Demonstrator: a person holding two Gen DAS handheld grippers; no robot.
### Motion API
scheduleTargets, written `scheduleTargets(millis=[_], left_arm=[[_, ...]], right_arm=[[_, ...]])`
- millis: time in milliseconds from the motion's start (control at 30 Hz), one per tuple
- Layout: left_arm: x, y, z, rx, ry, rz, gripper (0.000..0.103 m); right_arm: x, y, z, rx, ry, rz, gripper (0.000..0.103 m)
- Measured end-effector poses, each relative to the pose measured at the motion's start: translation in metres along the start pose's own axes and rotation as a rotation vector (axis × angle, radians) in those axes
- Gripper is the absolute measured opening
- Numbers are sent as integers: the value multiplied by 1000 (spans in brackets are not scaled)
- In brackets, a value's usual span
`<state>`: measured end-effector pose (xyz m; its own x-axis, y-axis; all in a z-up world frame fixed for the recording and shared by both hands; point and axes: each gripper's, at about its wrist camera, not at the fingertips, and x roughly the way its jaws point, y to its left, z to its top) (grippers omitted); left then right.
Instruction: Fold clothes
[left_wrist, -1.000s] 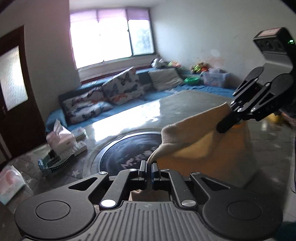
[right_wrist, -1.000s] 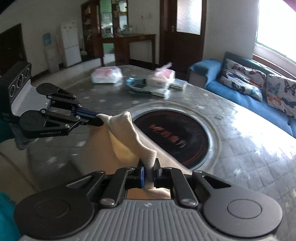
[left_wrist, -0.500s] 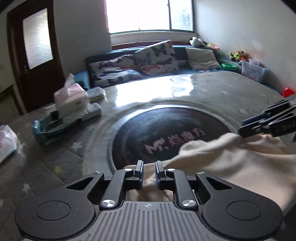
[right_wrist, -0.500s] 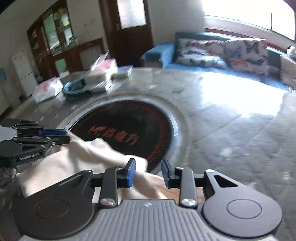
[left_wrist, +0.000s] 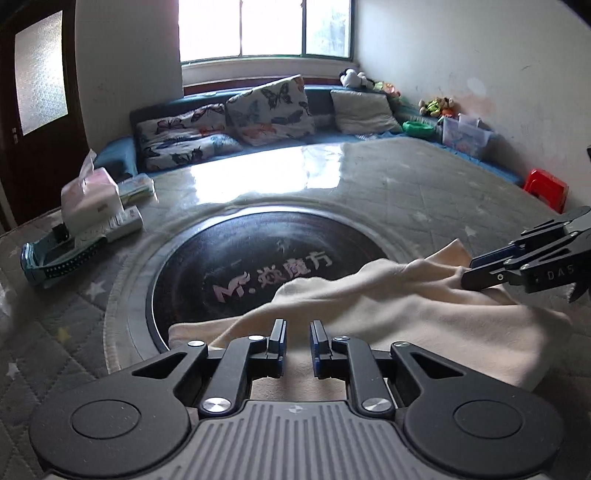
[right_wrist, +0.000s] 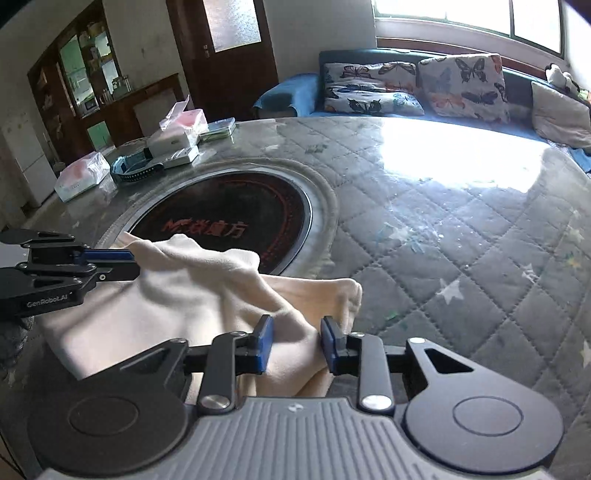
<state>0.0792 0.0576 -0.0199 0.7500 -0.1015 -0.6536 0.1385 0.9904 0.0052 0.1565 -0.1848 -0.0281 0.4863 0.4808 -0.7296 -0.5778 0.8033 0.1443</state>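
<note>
A cream cloth (left_wrist: 406, 310) lies bunched on the table, partly over the dark round inset (left_wrist: 229, 258). My left gripper (left_wrist: 297, 328) stands open by a narrow gap just above the cloth's near edge, and its pads do not press on it. My right gripper (right_wrist: 296, 325) hovers over the cloth's (right_wrist: 192, 288) other end. Its jaws are closing, with a fold of cloth lying between them, not pinched. Each gripper shows in the other's view: the right gripper (left_wrist: 468, 273) at the cloth's far right, the left gripper (right_wrist: 133, 264) at its left edge.
The table (right_wrist: 461, 240) has a quilted grey cover under glass. A tissue box (left_wrist: 90, 199), a blue basket (left_wrist: 55, 260) and flat packets (right_wrist: 81, 175) sit at its far left. Behind it are a sofa with butterfly cushions (left_wrist: 269, 107) and a red stool (left_wrist: 546, 186).
A second ago both grippers were shut on the cloth and held it up. They have since come down, laid it on the table and opened off it.
</note>
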Motion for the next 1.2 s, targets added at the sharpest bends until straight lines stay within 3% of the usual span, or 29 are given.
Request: scheduleTargets(millis=[100,267,400,633,833,1000,1200], left_arm=[[5,4,-3,-12,17,9,16],[5,3,-7,7,14,19,16],[5,4,-7,-5,11,27,19],[-1,7,2,-42,14,10,19],[14,4,16,-59,34,13,19],[23,5,16,-72,50,28,20],[16,2,14,-71,38,31,21]], right_arm=[[1,7,0,-37,2,-15,4],[-7,31,4,-217,-75,-137,3],[7,27,6,-229,-63,-173,3],[2,8,14,-107,-71,-110,12],[13,25,28,-88,-54,47,12],[40,32,31,-112,-3,37,12],[-1,26,26,-122,-46,47,12]])
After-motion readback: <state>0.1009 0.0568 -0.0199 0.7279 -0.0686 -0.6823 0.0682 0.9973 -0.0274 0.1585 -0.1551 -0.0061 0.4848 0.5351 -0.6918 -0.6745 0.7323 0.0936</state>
